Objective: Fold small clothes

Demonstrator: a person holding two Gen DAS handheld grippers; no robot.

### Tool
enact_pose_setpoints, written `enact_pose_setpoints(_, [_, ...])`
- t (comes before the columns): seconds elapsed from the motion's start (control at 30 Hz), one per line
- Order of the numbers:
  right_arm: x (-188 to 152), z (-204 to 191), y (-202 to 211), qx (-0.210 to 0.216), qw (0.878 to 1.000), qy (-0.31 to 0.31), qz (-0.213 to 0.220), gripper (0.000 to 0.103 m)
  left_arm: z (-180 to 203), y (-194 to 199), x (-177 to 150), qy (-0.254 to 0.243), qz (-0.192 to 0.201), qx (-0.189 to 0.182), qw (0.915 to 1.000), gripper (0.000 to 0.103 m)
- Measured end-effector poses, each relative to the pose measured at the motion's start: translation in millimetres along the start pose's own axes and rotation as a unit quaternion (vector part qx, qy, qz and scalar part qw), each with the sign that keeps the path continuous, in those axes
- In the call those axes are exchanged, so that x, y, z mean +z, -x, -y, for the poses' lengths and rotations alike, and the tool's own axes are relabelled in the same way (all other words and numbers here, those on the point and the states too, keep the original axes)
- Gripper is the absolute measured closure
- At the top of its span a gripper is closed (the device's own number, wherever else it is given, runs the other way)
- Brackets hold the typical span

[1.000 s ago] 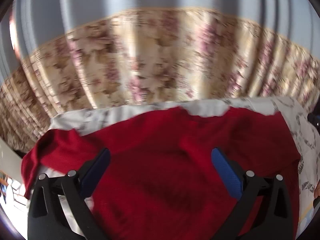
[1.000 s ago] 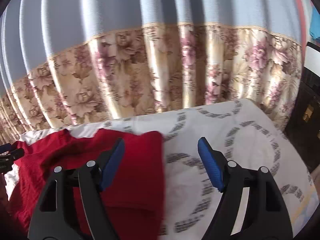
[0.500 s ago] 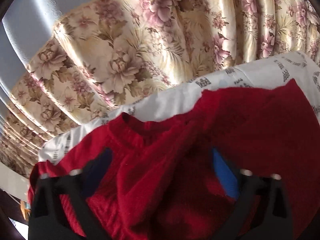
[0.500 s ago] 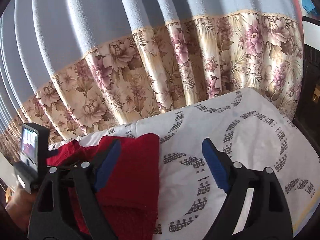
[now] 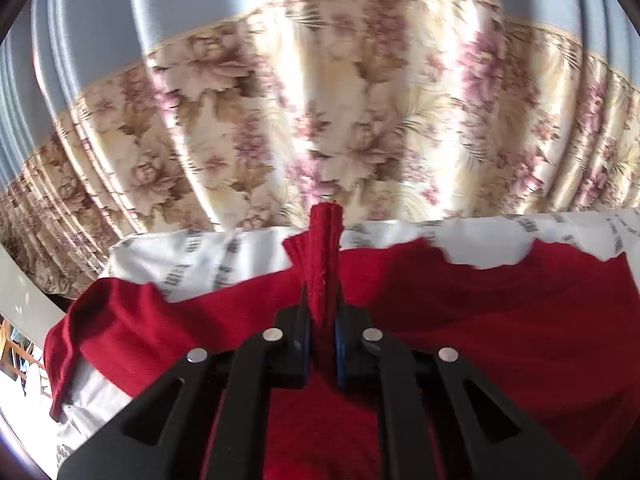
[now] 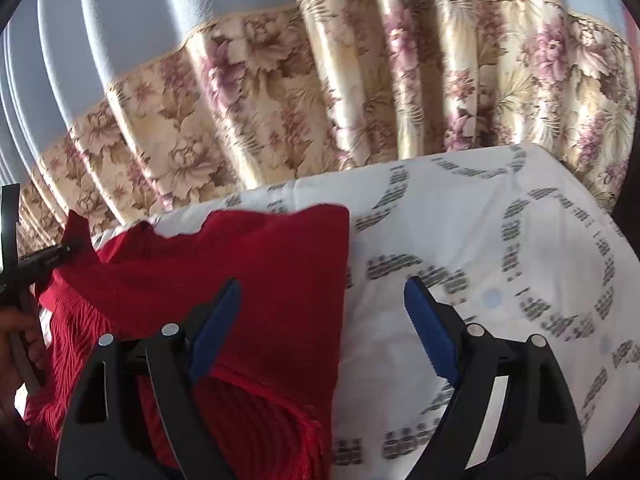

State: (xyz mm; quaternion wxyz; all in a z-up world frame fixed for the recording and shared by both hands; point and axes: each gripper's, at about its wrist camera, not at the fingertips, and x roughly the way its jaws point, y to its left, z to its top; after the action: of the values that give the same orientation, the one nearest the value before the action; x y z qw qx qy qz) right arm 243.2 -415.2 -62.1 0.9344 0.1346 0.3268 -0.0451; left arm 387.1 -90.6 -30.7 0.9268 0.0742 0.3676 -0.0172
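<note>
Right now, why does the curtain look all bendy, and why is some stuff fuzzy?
Left wrist view: the fisheye lens bows the curtain, with sunlit glare on its folds. Right wrist view: the sheet pattern looks smeared, and the red sweater edge is soft.

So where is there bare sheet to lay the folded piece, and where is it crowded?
Free: the patterned sheet right of the red garment's edge, up to the floral curtain. A thin strip behind the garment. Crowded: the left side, where the left gripper pinches a raised fold.
</note>
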Motion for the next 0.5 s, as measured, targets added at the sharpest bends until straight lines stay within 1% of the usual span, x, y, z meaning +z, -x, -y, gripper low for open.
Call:
enact_pose_setpoints(0.07, [-1.6,-6.6,-0.8,0.001,1.0,0.009,0.001,0.019,-17.4,7.7,-6.4,0.023,0.024,-0.018,0.9993,0.094])
enact_pose_setpoints(0.1, [-2.1,-10.7,-1.5,0.002,1.0,0.016,0.0,0.019,-23.7,13.3,-11.4,0.025,0.04,-0.023,0.9986,0.094])
enact_pose_setpoints(0.13, [-2.1,-13.9,-2.9,0.002,1.0,0.021,-0.003,0.019,-25.7,13.0,-15.5,0.016,0.039,-0.012,0.999,0.094])
enact_pose_setpoints(0.17, [-2.9,-16.8,-4.5,0.002,1.0,0.025,-0.005,0.019,-27.0,8.9,-17.8,0.012,0.026,-0.007,0.9996,0.091])
enact_pose_setpoints(0.2, [-4.1,-19.3,-6.5,0.003,1.0,0.028,-0.009,0.019,-32.6,-2.5,-23.4,0.02,-0.012,-0.004,0.9997,0.09])
enact_pose_setpoints(0.23, [-5.5,-21.2,-8.2,0.002,0.999,0.031,-0.012,0.019,-40.3,-13.0,-28.7,0.042,-0.048,-0.009,0.9979,0.086])
enact_pose_setpoints(0.27, [-6.8,-23.2,-9.9,0.004,0.999,0.034,-0.015,0.019,-46.9,-18.9,-32.6,0.062,-0.069,-0.016,0.9956,0.072])
enact_pose_setpoints(0.3, [-7.7,-24.6,-10.5,0.005,0.999,0.036,-0.017,0.019,-55.8,-23.8,-38.6,0.082,-0.088,-0.014,0.9927,0.059])
enact_pose_setpoints(0.33, [-8.2,-25.7,-10.6,0.004,0.999,0.038,-0.018,0.019,-61.0,-22.6,-41.5,0.087,-0.087,0.003,0.9924,0.032])
enact_pose_setpoints(0.37, [-8.3,-26.4,-10.2,0.004,0.999,0.04,-0.018,0.019,-65.8,-18.8,-44.1,0.088,-0.079,0.021,0.9928,0.012])
enact_pose_setpoints(0.4, [-8.0,-26.9,-9.7,0.004,0.999,0.04,-0.017,0.019,-70.2,-14.6,-46.7,0.083,-0.073,0.039,0.9932,0.008])
enact_pose_setpoints(0.43, [-7.5,-28.0,-9.4,0.004,0.999,0.04,-0.016,0.019,-73.4,-13.3,-48.9,0.078,-0.074,0.045,0.9932,0.008])
enact_pose_setpoints(0.5, [-7.1,-29.2,-8.5,0.004,0.999,0.041,-0.015,0.019,-82.0,-10.7,-53.9,0.08,-0.084,0.037,0.9926,0.008])
